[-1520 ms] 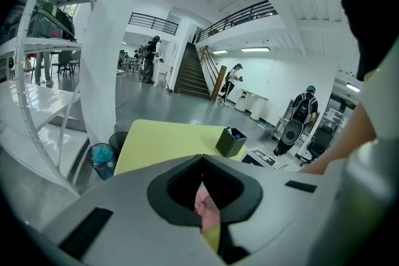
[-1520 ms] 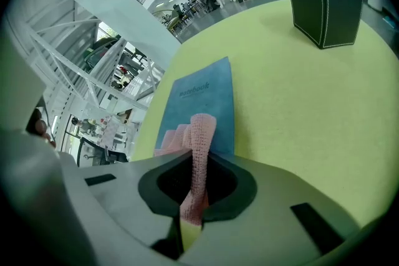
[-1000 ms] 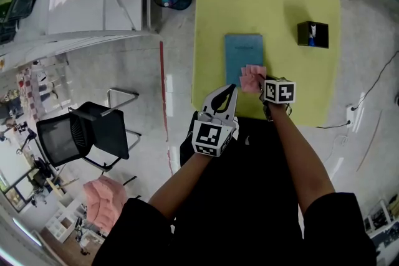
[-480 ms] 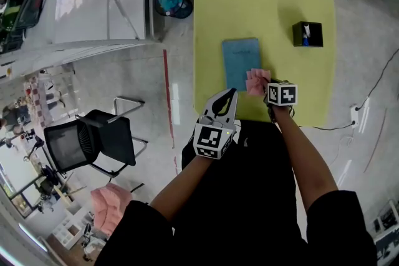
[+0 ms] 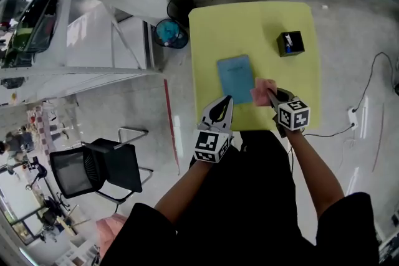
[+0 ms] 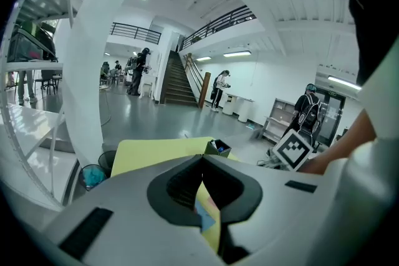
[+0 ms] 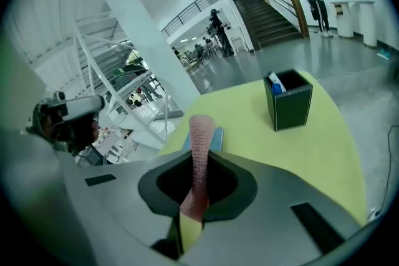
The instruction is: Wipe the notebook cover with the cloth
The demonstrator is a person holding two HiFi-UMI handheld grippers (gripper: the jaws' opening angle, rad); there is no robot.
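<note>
Two grippers, one notebook, one cloth and one box are counted on one yellow table.

Head view: the left gripper (image 5: 228, 100) points forward over the table's (image 5: 249, 28) near edge, and the blue notebook (image 5: 235, 78) lies flat just ahead of its tips. The right gripper (image 5: 270, 95) is beside it, with the pink cloth (image 5: 262, 89) at its tips, off the notebook's near right corner. Whether cloth and cover touch cannot be judged from here. The black box (image 5: 290, 43) stands well ahead of the right gripper. The grippers' handles are covered by the person's hands.

Left gripper view: the left gripper (image 6: 202, 160) has its jaws together with nothing between them. Only a blue sliver of the notebook (image 6: 204, 217) shows through the gap below the tips; the rest is hidden by the gripper body. The box (image 6: 217, 147) is farther ahead.

Right gripper view: the right gripper (image 7: 199, 162) is clamped on the cloth (image 7: 201, 134), which stands up as a narrow strip between the jaws. The notebook (image 7: 216, 138) is directly ahead, mostly hidden behind that strip. The box (image 7: 288, 99) stands ahead and to the right.
</note>
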